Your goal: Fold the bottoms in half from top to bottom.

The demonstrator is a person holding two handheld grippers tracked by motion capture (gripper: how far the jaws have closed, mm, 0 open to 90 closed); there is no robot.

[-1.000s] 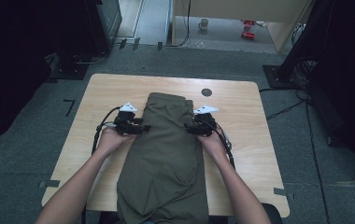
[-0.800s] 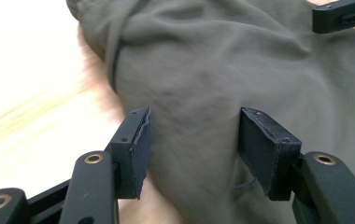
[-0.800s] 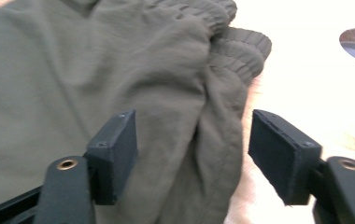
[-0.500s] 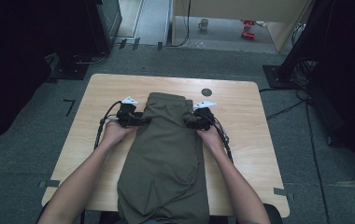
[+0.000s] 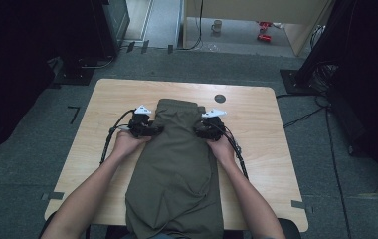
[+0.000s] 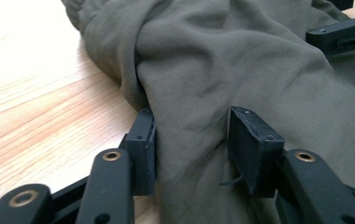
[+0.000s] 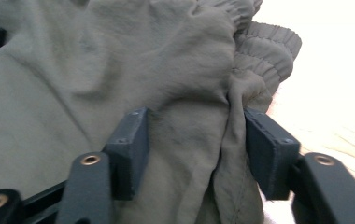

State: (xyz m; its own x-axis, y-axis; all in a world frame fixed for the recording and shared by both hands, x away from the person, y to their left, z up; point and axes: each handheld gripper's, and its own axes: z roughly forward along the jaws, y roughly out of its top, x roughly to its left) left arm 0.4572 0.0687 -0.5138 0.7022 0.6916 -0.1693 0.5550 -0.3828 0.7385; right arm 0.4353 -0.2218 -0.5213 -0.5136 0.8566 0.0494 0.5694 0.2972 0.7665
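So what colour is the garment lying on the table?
Plain olive green garment, no pattern; the high view shows it best.

Readable text: none is found in any view.
Garment (image 5: 177,164): no label, brand or print is seen on the olive cloth, centre of the high view.
Table (image 5: 112,99): no lettering or numbers are seen on the wood; a dark round mark at upper right of the tabletop carries no text.
Jaws: no markings are seen on the black parts in the two gripper views.
Floor: dark tape marks are seen at left and lower corners of the high view, but no characters are formed.
Far objects: a mug and red items at the top of the high view are too small to be read.
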